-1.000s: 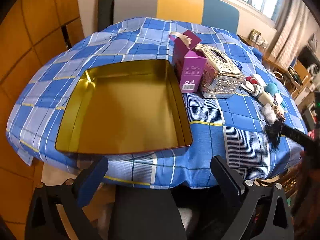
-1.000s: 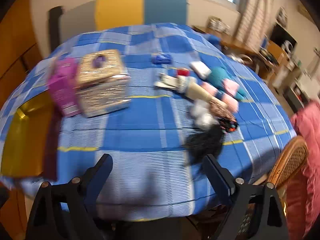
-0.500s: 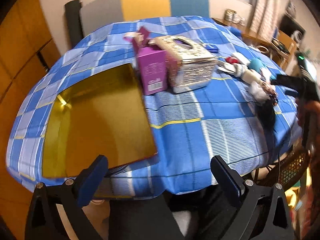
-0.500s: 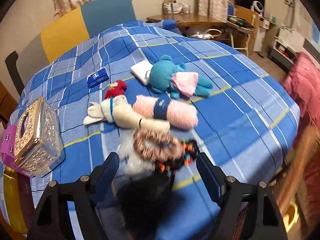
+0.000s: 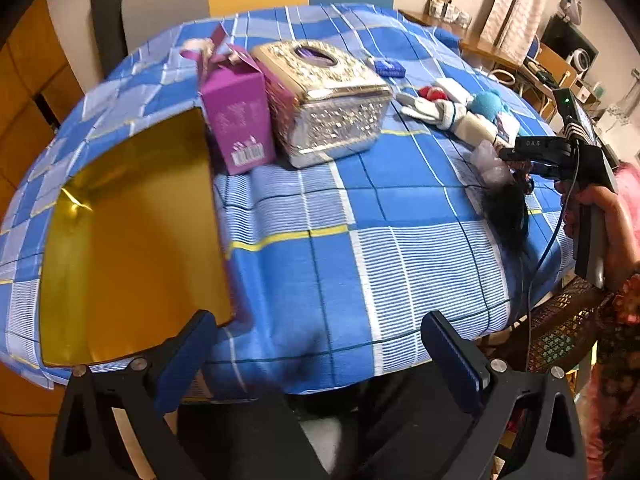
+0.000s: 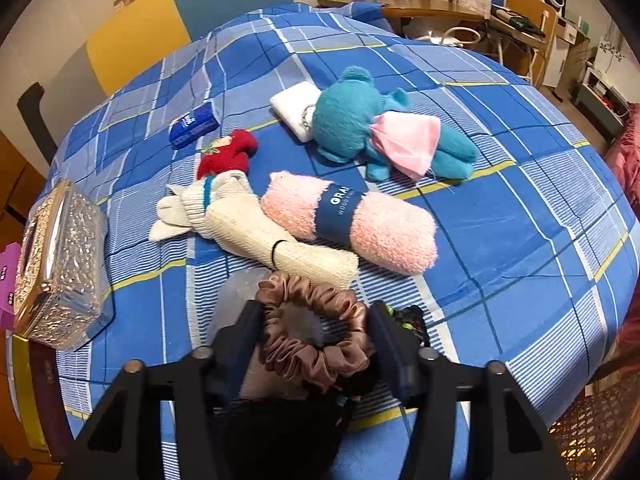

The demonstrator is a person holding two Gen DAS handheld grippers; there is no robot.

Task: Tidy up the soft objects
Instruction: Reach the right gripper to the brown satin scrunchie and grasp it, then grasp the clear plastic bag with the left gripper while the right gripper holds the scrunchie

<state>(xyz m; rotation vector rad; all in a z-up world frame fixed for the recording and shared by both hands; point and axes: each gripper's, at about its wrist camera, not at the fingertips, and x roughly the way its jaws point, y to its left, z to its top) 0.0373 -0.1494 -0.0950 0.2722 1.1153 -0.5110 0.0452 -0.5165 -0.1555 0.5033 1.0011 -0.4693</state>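
Observation:
In the right wrist view my right gripper (image 6: pixel 316 320) straddles a brown satin scrunchie (image 6: pixel 316 336), jaws on either side, narrowing but not visibly clamped. A black fuzzy item (image 6: pixel 280 428) and a beaded scrunchie (image 6: pixel 408 318) lie under it. Beyond lie a cream sock roll (image 6: pixel 256 236), a pink towel roll (image 6: pixel 352 220), a red knit toy (image 6: pixel 228 154) and a teal plush (image 6: pixel 360 124). My left gripper (image 5: pixel 320 344) is open and empty at the table's near edge, beside the empty gold tin tray (image 5: pixel 132 240). The right gripper also shows in the left wrist view (image 5: pixel 520 152).
A silver tissue box (image 5: pixel 328 104) and a purple carton (image 5: pixel 236 120) stand mid-table next to the tray. A white pad (image 6: pixel 298 110) and a blue packet (image 6: pixel 194 124) lie farther back. A wicker chair (image 6: pixel 592 432) stands at the right table edge.
My right gripper has moved forward and down over the scrunchie pile, and its jaws have narrowed around the brown scrunchie. The left view has swung right, away from the tray.

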